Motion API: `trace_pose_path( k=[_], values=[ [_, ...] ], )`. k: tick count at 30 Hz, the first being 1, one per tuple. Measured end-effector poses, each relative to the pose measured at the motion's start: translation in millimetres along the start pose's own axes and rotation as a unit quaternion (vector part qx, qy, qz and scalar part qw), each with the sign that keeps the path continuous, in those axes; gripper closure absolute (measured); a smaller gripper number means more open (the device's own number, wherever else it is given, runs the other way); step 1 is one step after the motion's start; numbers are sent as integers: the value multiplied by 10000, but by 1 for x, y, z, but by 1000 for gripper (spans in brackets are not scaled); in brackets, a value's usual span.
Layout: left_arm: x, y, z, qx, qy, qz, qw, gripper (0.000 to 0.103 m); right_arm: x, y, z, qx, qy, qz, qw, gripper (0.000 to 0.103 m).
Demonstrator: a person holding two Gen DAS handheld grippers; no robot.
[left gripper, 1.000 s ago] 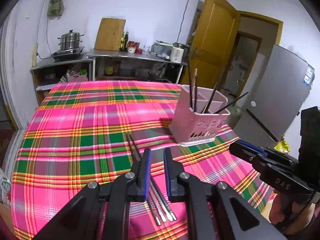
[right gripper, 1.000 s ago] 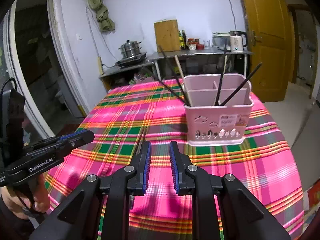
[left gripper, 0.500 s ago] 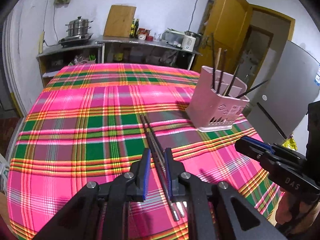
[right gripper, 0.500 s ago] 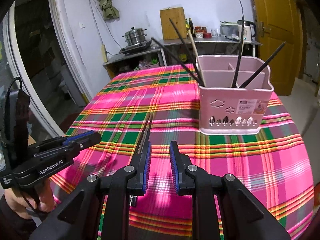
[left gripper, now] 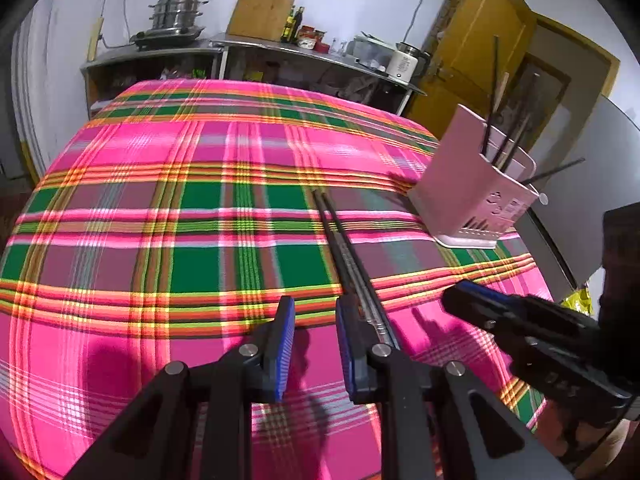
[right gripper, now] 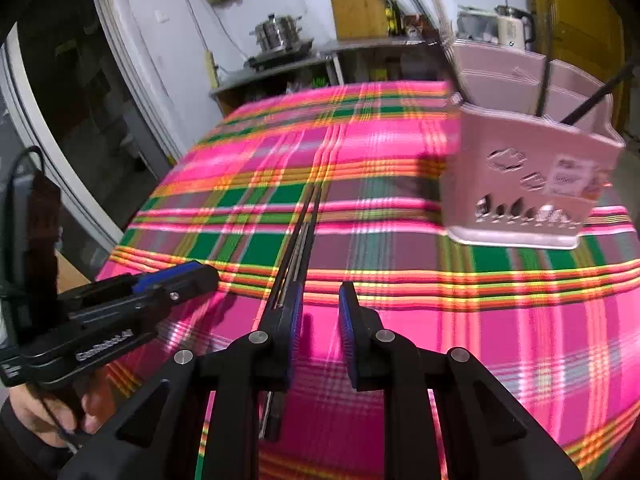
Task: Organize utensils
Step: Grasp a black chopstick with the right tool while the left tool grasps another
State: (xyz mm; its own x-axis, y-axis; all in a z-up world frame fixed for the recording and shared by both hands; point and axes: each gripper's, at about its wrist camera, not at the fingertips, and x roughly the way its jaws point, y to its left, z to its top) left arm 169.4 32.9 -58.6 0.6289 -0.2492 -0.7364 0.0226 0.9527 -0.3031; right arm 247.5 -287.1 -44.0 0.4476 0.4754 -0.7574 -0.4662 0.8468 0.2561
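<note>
A steel steamer pot (left gripper: 178, 10) sits on a shelf against the white wall, a wooden cutting board (left gripper: 264, 6) leaning beside it; bottles (left gripper: 292, 26), a white kettle (left gripper: 404, 65), a yellow door (left gripper: 476, 60).

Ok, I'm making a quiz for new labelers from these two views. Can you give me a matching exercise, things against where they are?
Things:
1. loose chopsticks
2. pink utensil holder
3. steamer pot
4. cutting board

Places:
a. leaning against the back wall
b. lying flat on the plaid tablecloth
c. on the cooker on the far shelf
d. standing on the table with chopsticks inside

Pairs: 1-b, 2-d, 3-c, 4-a
</note>
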Motion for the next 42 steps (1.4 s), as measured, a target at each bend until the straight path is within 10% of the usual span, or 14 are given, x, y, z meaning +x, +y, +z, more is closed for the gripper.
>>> trace_pose_path(
  k=[27,42],
  values=[
    [40,-2,16,-106,314,-217,9992,82,51,-9,6,-14,379,-300,9988,94],
    [61,-30,13,542,201,381,9976,82,42,-18,-1,221,321,-142,9991,94]
  ],
)
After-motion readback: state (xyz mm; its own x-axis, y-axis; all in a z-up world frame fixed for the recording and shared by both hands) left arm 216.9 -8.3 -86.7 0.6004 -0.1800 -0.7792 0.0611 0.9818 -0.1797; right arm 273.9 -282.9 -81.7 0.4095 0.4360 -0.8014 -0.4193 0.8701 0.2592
